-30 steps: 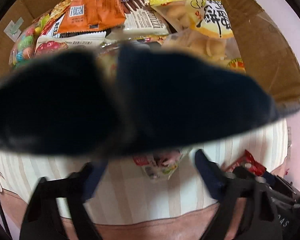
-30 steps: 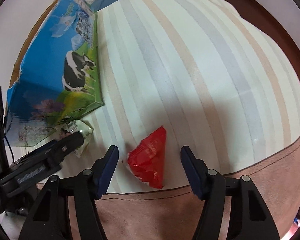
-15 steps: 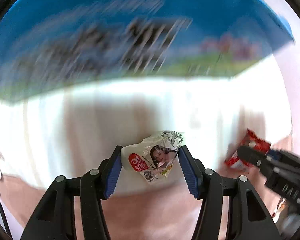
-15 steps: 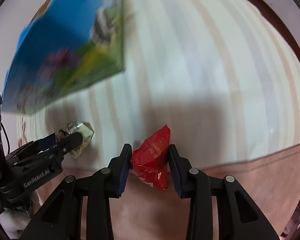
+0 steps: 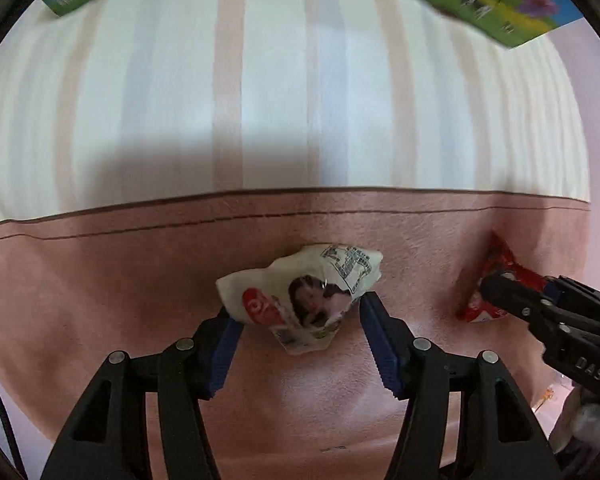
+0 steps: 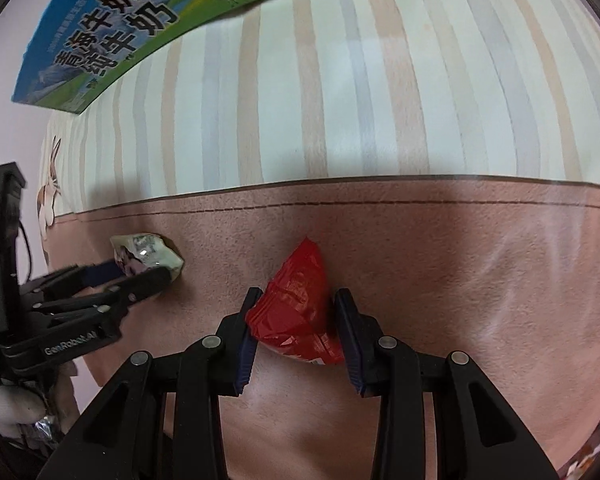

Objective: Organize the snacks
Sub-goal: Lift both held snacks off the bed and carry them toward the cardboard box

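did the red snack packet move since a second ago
Yes. The red snack packet, now clamped in the right hand-held gripper, went from the striped cloth toward the camera, over the pink band.

Two snack packets (image 5: 300, 300) (image 6: 296, 312), two hand-held grippers (image 5: 296, 320) (image 6: 296, 320), one milk carton (image 6: 140, 20)

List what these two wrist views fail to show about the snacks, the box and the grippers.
- Milk box: both views cut it off at the top edge; its inside is unseen.
- Red packet: label faces away; right gripper covers its sides.
- White packet: small print unreadable; left gripper hides its lower edges.
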Motion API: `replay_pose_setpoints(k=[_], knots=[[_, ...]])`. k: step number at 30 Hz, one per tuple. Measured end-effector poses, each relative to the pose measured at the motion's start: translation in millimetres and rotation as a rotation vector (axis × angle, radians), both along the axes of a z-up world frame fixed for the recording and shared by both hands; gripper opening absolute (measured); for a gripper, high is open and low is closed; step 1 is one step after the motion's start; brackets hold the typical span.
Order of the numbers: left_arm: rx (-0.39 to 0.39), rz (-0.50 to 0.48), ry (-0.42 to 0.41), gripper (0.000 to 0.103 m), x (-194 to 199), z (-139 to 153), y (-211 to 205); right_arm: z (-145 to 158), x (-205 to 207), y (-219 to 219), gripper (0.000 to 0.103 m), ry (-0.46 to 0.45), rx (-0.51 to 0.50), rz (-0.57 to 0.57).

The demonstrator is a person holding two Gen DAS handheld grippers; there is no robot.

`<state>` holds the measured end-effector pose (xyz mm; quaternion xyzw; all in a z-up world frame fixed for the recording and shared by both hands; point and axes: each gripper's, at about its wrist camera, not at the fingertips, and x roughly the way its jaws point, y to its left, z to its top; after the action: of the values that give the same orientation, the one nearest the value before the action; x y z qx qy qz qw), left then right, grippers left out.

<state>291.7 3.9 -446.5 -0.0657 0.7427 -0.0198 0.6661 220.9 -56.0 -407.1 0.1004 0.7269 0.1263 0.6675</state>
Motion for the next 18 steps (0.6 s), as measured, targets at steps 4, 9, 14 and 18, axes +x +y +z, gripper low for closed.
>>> replay_pose_setpoints(k=[4, 9, 14, 18], knots=[[0.028, -0.031, 0.007, 0.062, 22, -8, -8, -6, 2, 2, 0.041, 0.009, 0.005, -0.013], [0.031, -0.008, 0.017, 0.066, 29, -13, -11, -12, 5, 6, 0.045, 0.017, 0.009, -0.026], [0.027, 0.022, 0.019, 0.066, 33, -21, -24, -15, 4, 20, 0.048, 0.015, -0.006, -0.021], [0.028, 0.034, -0.004, 0.065, 29, -19, -9, -15, 0, 36, 0.048, 0.009, -0.036, 0.017]])
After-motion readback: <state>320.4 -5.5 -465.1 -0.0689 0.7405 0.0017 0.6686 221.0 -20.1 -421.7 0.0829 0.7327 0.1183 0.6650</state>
